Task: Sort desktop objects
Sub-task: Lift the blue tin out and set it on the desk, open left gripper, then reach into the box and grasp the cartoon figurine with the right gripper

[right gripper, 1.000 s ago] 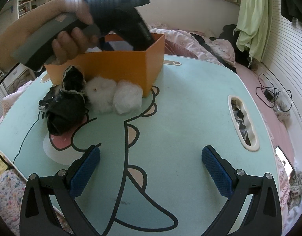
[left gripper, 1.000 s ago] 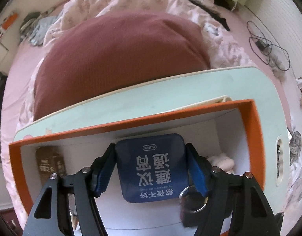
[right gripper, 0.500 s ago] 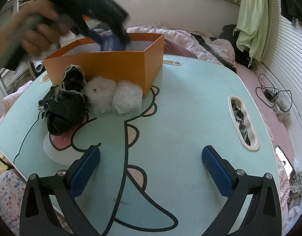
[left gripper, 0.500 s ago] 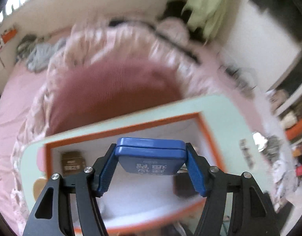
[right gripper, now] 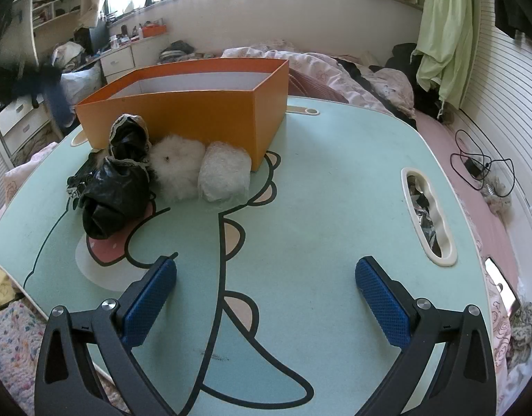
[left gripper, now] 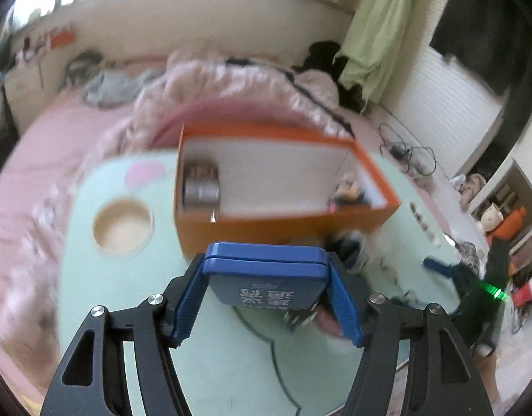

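Note:
My left gripper (left gripper: pixel 266 294) is shut on a blue tin (left gripper: pixel 262 260) with white characters, held above the mint-green table (left gripper: pixel 134 277) in front of the orange box (left gripper: pixel 266 222). Inside the box lie a round metal tin (left gripper: pixel 202 187) and a small figure (left gripper: pixel 349 190). In the right wrist view my right gripper (right gripper: pixel 266 294) stands open and empty over the table (right gripper: pixel 335 190). Against the orange box (right gripper: pixel 196 114) lean a black bag (right gripper: pixel 117 187), a white fluffy ball (right gripper: pixel 176 170) and a bubble-wrapped bundle (right gripper: pixel 224 173). The left wrist view is motion-blurred.
The table has a round cup recess (left gripper: pixel 122 225) near its left corner and a slot handle (right gripper: pixel 427 218) on its right side. Pink bedding surrounds it. Cables (right gripper: pixel 480 166) lie on the bed at the right, drawers stand at the far left.
The left gripper has come up out of the orange box with the blue tin and swung back and left. The hand no longer shows above the box. The right gripper kept still.

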Demonstrator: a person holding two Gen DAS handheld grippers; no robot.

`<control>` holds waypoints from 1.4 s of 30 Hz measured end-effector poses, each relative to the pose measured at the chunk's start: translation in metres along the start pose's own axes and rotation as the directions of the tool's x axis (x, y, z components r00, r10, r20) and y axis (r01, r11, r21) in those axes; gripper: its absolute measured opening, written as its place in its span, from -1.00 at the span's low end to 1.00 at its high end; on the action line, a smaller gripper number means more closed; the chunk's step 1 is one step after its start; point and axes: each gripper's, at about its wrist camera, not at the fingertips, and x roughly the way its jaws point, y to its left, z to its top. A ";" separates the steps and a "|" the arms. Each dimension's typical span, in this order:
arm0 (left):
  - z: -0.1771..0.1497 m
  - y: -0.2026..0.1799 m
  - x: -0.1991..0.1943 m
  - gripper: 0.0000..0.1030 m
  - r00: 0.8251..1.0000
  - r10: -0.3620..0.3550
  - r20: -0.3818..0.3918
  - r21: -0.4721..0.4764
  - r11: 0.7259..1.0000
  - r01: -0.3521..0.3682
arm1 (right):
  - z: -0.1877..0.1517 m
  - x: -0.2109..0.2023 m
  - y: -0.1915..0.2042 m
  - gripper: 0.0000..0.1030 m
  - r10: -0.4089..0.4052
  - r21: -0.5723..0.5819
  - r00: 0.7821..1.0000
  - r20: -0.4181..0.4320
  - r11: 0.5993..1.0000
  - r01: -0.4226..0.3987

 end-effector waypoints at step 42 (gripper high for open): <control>-0.105 -0.024 0.021 1.00 0.989 0.125 0.083 0.205 0.969 -0.140 | 0.001 -0.002 -0.002 0.99 0.003 -0.001 1.000 0.002 1.000 -0.003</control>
